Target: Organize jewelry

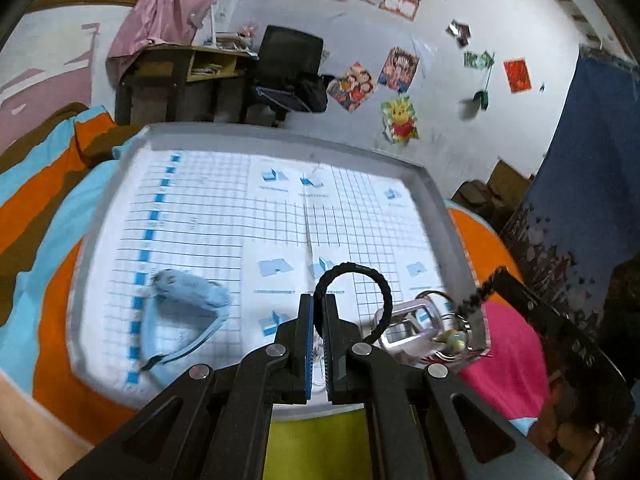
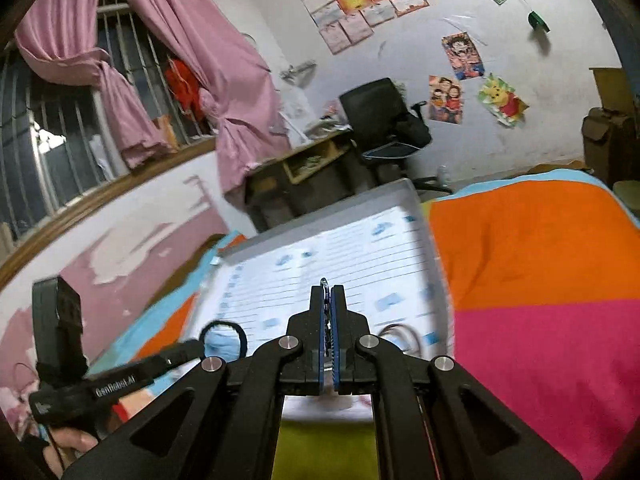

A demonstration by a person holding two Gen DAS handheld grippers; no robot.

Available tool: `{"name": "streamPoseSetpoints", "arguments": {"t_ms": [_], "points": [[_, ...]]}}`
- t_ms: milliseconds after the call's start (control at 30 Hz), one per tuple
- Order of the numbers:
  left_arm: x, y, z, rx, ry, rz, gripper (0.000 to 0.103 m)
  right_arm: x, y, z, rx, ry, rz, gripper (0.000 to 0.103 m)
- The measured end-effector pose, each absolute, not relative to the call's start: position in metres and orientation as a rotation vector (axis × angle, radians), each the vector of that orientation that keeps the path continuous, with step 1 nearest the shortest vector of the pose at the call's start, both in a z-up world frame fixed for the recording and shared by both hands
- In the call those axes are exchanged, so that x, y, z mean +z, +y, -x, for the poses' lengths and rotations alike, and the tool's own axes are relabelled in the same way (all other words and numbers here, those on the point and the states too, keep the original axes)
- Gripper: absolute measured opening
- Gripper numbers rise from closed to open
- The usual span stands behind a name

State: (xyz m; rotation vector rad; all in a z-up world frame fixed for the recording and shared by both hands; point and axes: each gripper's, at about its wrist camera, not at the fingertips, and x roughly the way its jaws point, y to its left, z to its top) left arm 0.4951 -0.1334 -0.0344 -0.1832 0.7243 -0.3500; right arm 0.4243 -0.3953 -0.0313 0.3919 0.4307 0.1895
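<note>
While the black braided bracelet [image 1: 362,280] arches up out of the left tongs [image 1: 319,304], its loop stands in the lower middle of the left wrist view, pinched at one end between pads that are all but closed. From there the cord curves right and down toward the clear jewelry box [image 1: 412,326] at lower right, where rings and beads lie. Its far end appears to run to the right tongs [image 2: 329,300], seen at the right edge of that view. In the right wrist view those are pressed fully together on a thin dark strand, probably the same bracelet. So the bracelet's long axis lies between the two hands, and both hold it about equally near. A blue watch [image 1: 188,292] lies at lower left on the gridded tray [image 1: 436,208], which rests on the bed [image 2: 532,264], well apart from the box.
</note>
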Motion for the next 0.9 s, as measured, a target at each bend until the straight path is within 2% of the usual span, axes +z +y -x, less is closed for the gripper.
{"name": "streamPoseSetpoints", "arguments": {"t_ms": [167, 333, 433, 500, 533, 567, 600, 633, 733, 800, 867, 900], "points": [[-0.05, -0.15, -0.502, -0.301, 0.773, 0.123, 0.006, -0.047, -0.41, -0.439, 0.16, 0.547, -0.377, 0.003], [-0.056, -0.147, -0.498, -0.242, 0.804, 0.12, 0.007, -0.059, -0.413, -0.443, 0.149, 0.586, -0.408, 0.004], [-0.055, -0.143, -0.494, -0.218, 0.808, 0.121, 0.023, -0.061, -0.412, -0.438, 0.13, 0.578, -0.399, 0.004], [-0.051, -0.141, -0.489, -0.2, 0.793, 0.128, 0.04, -0.061, -0.412, -0.435, 0.119, 0.576, -0.402, 0.007], [-0.048, -0.14, -0.485, -0.198, 0.782, 0.137, 0.044, -0.06, -0.413, -0.435, 0.112, 0.573, -0.408, 0.014], [-0.043, -0.138, -0.48, -0.197, 0.767, 0.15, 0.055, -0.059, -0.414, -0.433, 0.107, 0.565, -0.416, 0.022], [-0.039, -0.137, -0.475, -0.195, 0.751, 0.161, 0.064, -0.058, -0.415, -0.432, 0.104, 0.555, -0.421, 0.026], [-0.036, -0.134, -0.47, -0.192, 0.732, 0.17, 0.067, -0.055, -0.416, -0.428, 0.095, 0.54, -0.422, 0.03], [-0.02, -0.129, -0.45, -0.187, 0.662, 0.181, 0.079, -0.046, -0.419, -0.42, 0.082, 0.507, -0.414, 0.03], [-0.006, -0.124, -0.433, -0.174, 0.607, 0.189, 0.091, -0.036, -0.418, -0.406, 0.069, 0.474, -0.392, 0.032], [0.005, -0.118, -0.416, -0.156, 0.55, 0.2, 0.099, -0.026, -0.417, -0.393, 0.054, 0.445, -0.371, 0.048], [0.012, -0.114, -0.405, -0.147, 0.52, 0.205, 0.101, -0.022, -0.418, -0.385, 0.053, 0.431, -0.365, 0.052]]}}
